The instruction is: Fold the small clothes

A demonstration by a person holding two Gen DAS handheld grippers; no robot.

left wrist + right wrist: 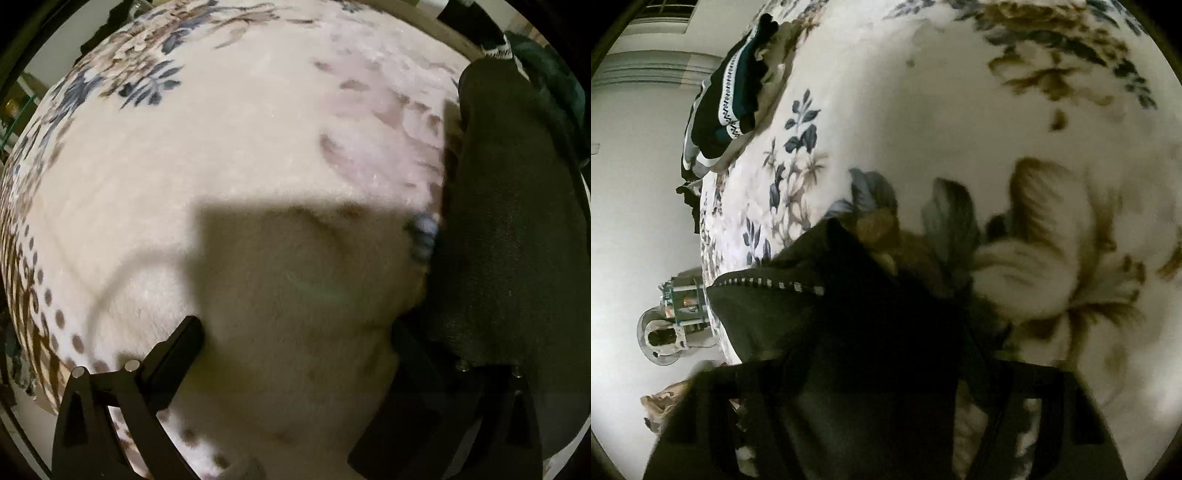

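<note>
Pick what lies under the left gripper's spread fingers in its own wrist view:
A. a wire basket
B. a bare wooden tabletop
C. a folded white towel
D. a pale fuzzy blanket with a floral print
D: the left gripper hangs open over the pale floral blanket, with a dark garment lying at the right.

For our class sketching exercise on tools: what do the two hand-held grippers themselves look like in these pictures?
The left gripper has two flat, matt black fingers with squared tips, on angular black brackets with triangular cut-outs and small round silver studs. The right gripper shows the same black build, but dim and blurred. No cables, markings or sleeves are visible.
</note>
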